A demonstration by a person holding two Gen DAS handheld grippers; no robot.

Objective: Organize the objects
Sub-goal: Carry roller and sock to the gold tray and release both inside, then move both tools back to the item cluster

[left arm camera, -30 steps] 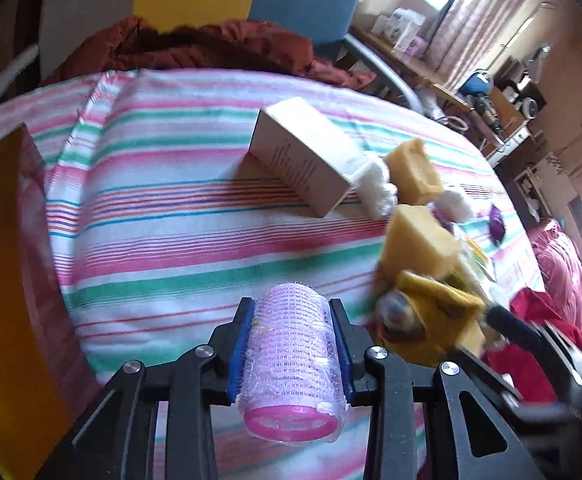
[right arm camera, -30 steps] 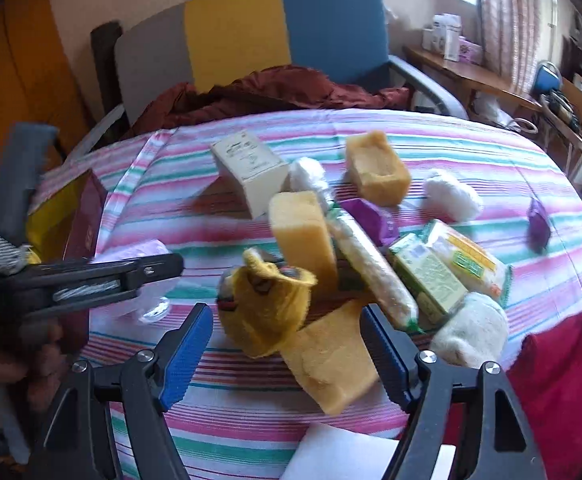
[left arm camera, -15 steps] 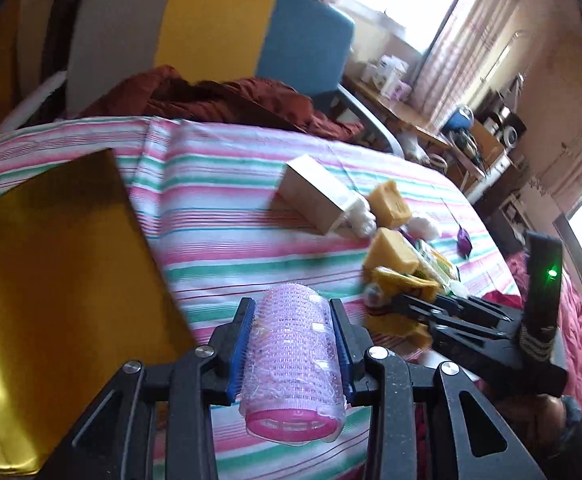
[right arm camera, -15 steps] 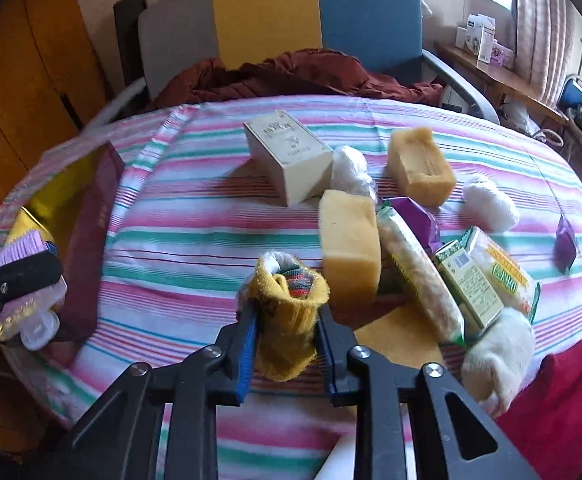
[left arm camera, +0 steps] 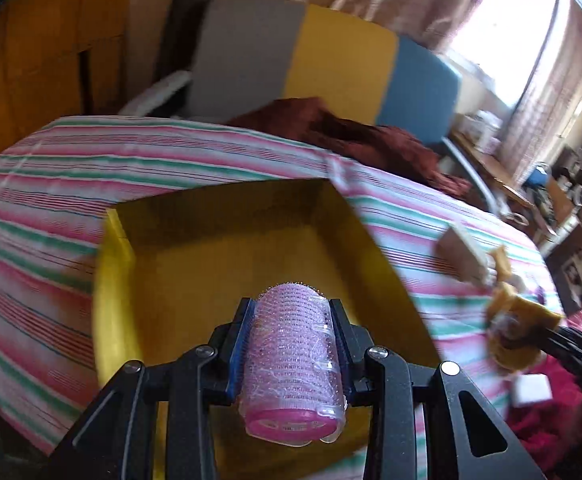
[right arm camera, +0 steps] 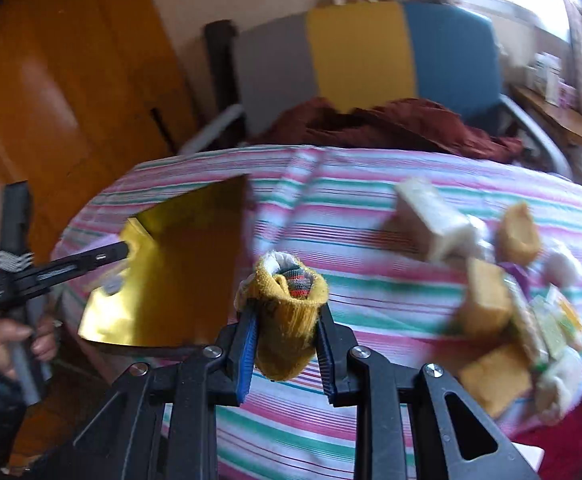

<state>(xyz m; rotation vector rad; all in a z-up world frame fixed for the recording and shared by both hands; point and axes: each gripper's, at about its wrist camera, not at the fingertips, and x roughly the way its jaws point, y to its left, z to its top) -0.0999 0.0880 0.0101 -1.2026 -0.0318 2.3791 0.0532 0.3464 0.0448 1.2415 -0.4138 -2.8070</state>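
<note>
a round counter [right arm camera: 331, 240] under a pink, green and white striped cloth fills both views, with a grey, yellow and blue chair [right arm camera: 363, 52] behind it and a dark red garment [right arm camera: 403, 124] heaped on the seat; a bright window and a cluttered side shelf lie to the right.

a gold box [left arm camera: 227, 264], open at the top and empty as far as its floor shows, sits near the counter's left edge, probably set there as the bin for loose things. the left gripper [left arm camera: 291, 344] hangs just above that opening, its jaws closed on a pink hair roller [left arm camera: 291, 356], gripped across its round sides with the axis running along the jaws, so it cannot roll out. that position reads as ready for a drop into the box.

the right gripper [right arm camera: 287, 332] has its jaws clamped on a yellow rolled sock [right arm camera: 287, 312], cuff upward with a striped lining showing; the soft bundle is squeezed at its middle, which should keep it from unrolling. it is held over the cloth just right of the box, likely next in line.

to the right the unsorted pile waits: a cream carton [right arm camera: 431, 216], yellow sponge blocks [right arm camera: 483, 300], white rolled socks and small packets, blurred but clearly crowded together.
</note>
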